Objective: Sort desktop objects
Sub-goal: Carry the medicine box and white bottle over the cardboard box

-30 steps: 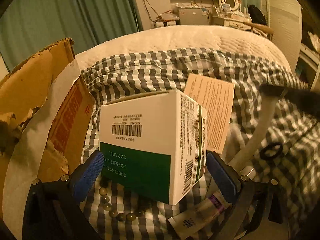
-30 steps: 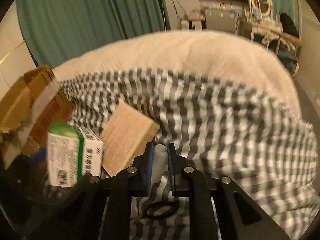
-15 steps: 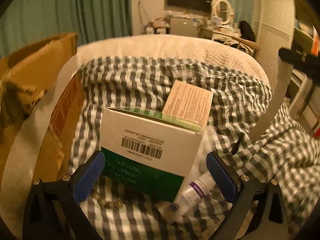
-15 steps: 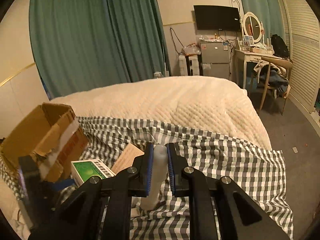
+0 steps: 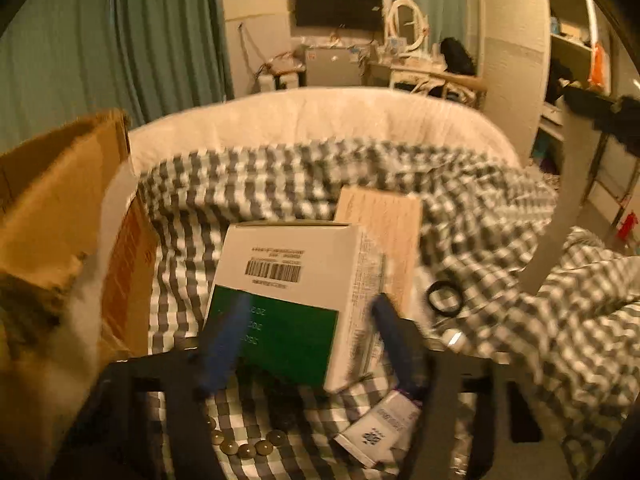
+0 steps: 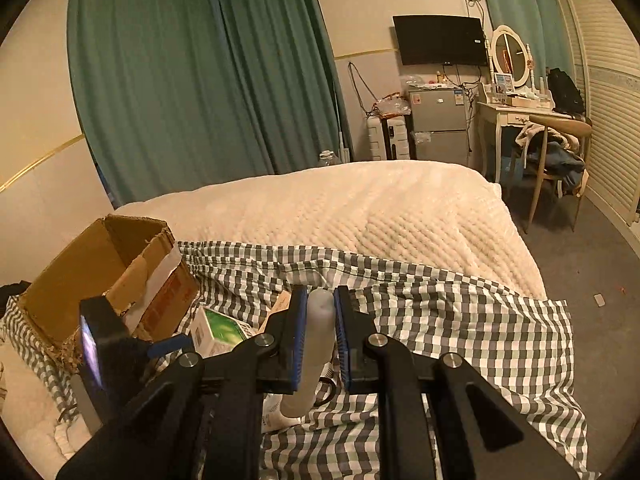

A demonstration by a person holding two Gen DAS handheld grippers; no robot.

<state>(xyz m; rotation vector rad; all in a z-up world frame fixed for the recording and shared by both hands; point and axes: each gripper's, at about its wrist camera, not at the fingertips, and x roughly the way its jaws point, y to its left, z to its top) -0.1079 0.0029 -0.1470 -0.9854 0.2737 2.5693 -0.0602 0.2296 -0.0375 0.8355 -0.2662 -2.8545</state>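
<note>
Left hand-held gripper (image 5: 304, 328) jaws just closed toward the box (image 5: 292, 280); right-held bottle (image 6: 318, 344) rose.

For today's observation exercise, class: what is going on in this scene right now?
A person is sorting items scattered on a checked cloth over a bed, a handheld gripper in each hand. The right gripper is shut on a pale tube, raised off the cloth. The left gripper has just been closing around a white and green box. An open cardboard box waits alongside.

Left hand-held gripper (image 5: 306, 330) smears with motion blur, so pad contact on the green-and-white box (image 5: 294, 284) looks likely but unclear. Bead string (image 5: 244, 442) partly hidden; cardboard box (image 5: 52, 216) cut off at frame's edge.
</note>
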